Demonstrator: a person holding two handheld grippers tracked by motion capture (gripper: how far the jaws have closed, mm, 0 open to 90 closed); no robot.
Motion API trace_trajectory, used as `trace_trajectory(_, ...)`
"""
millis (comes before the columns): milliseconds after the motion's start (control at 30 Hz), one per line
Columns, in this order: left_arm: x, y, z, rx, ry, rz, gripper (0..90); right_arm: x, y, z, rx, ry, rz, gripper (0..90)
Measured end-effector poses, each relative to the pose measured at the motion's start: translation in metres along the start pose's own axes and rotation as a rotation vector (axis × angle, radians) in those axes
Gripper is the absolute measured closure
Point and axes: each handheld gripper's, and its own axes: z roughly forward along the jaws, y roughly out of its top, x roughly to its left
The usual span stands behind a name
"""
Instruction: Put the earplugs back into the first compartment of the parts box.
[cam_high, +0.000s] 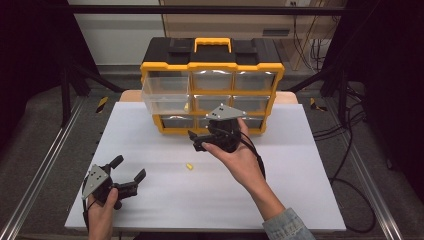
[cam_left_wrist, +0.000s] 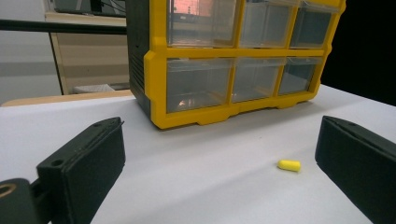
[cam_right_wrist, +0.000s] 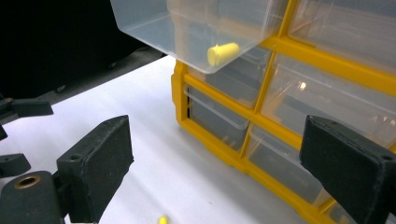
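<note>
A yellow earplug (cam_high: 189, 166) (cam_left_wrist: 289, 165) lies on the white table (cam_high: 290, 165), with its tip also at the bottom edge of the right gripper view (cam_right_wrist: 162, 219). A second yellow earplug (cam_high: 186, 106) (cam_right_wrist: 222, 52) rests inside the clear top-left drawer (cam_high: 162, 95) (cam_right_wrist: 187, 28), which is pulled out of the yellow-and-black organizer (cam_high: 212, 65) (cam_left_wrist: 159, 79). My left gripper (cam_high: 129, 168) (cam_left_wrist: 217, 137) sits open at the table's front left, facing the loose earplug. My right gripper (cam_high: 195, 141) (cam_right_wrist: 219, 144) is open and empty, held above the table just in front of the organizer's lower drawers.
The organizer stands at the back middle of the table, its other clear drawers closed. The pulled-out drawer overhangs the table to the left. Black cables (cam_high: 350, 150) trail over the floor on the right. Metal rails (cam_high: 45, 165) run beside the table.
</note>
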Motion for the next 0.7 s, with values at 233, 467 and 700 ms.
trace_trajectory(233,0.0,0.0,0.0,-0.001,0.0,0.002,1.3,0.0,-0.011,0.004,0.025,0.007,0.015,9.7)
trace_trajectory(467,0.0,0.0,0.0,-0.002,0.001,0.002,1.3,0.004,-0.028,0.012,0.06,0.022,0.028,9.7)
trace_trajectory(700,0.001,0.0,0.0,-0.003,0.001,0.001,1.3,0.009,-0.045,0.024,0.096,0.038,0.05,10.3)
